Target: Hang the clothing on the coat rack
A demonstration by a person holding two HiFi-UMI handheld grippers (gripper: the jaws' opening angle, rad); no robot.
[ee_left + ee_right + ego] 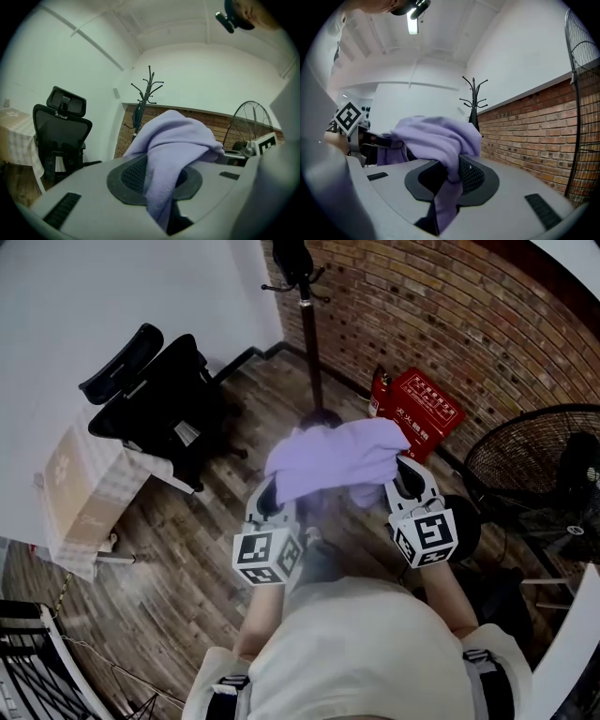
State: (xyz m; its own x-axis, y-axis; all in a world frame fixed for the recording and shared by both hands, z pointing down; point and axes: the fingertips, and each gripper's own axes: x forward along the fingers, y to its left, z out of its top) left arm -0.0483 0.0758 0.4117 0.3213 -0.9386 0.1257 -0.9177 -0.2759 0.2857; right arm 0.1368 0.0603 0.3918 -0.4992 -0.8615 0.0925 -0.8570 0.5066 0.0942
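A lilac garment (337, 460) is stretched between my two grippers, held up in front of the person. My left gripper (270, 503) is shut on its left edge; the cloth (173, 154) bunches out from between the pads. My right gripper (409, 480) is shut on the right edge, and the fabric (440, 140) drapes over the jaws. The dark coat rack (307, 306) stands ahead by the brick wall; its hooked top (148, 89) shows beyond the cloth, and the rack (474, 101) also rises behind the garment in the right gripper view. Something dark hangs on its top.
A black office chair (164, 395) stands to the left on the wooden floor. A table with a checked cloth (80, 493) is beside it. A red box (419, 411) sits against the brick wall (450, 306). A black floor fan (534, 465) is at the right.
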